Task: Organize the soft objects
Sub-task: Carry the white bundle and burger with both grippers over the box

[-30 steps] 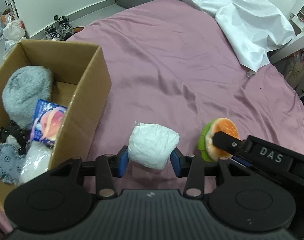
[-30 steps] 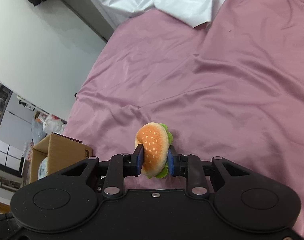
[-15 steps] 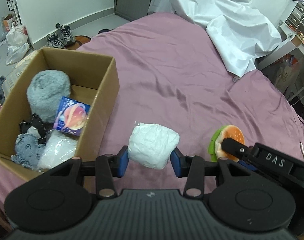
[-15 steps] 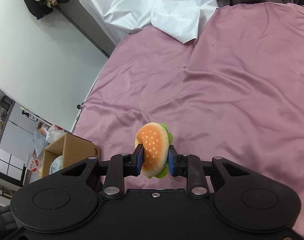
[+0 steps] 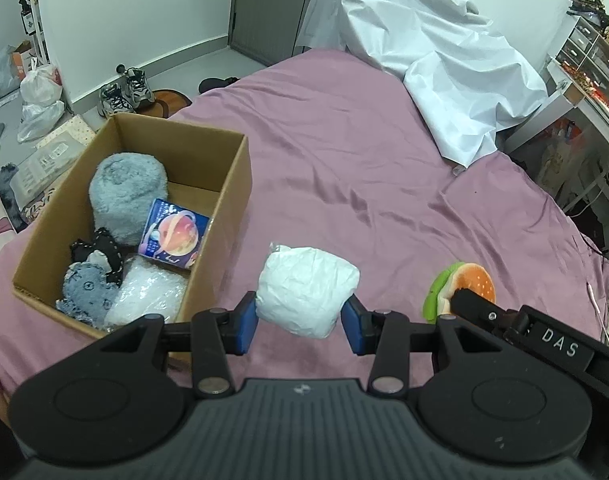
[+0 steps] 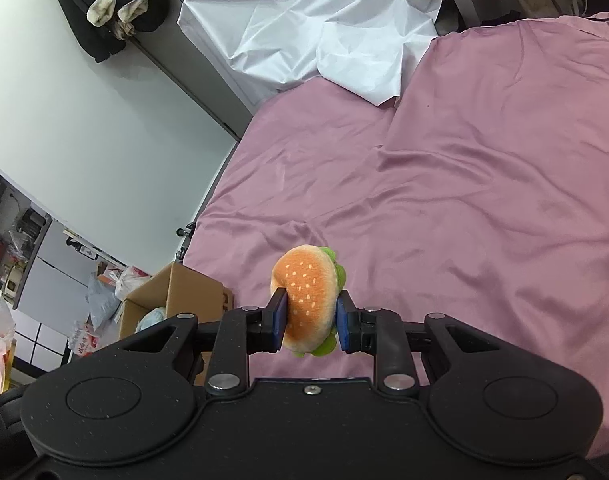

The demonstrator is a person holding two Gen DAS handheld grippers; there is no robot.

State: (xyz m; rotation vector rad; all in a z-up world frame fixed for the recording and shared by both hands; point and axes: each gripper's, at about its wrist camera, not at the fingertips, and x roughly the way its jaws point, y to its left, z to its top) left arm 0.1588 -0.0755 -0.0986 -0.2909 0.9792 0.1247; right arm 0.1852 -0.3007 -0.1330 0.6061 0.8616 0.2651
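My left gripper (image 5: 300, 322) is shut on a white crinkly soft bundle (image 5: 306, 290) and holds it above the purple bed, just right of an open cardboard box (image 5: 228, 192). The box holds a grey fluffy toy (image 5: 126, 190), a blue printed packet (image 5: 174, 234), a small grey plush (image 5: 86, 292) and a white wrapped item (image 5: 148, 298). My right gripper (image 6: 309, 322) is shut on a plush hamburger (image 6: 306, 300), which also shows in the left wrist view (image 5: 462, 286). The box also shows in the right wrist view (image 6: 176, 292), low on the left.
The purple bed sheet (image 5: 344, 160) spreads ahead. A crumpled white sheet (image 5: 444, 64) lies at its far end. Shoes (image 5: 124, 90), plastic bags (image 5: 40, 98) and papers lie on the floor left of the bed. Shelves and drawers (image 5: 584, 52) stand at the right.
Both grippers have risen and pulled back with their objects still held. The box now appears smaller and more of its inside shows in the left wrist view.
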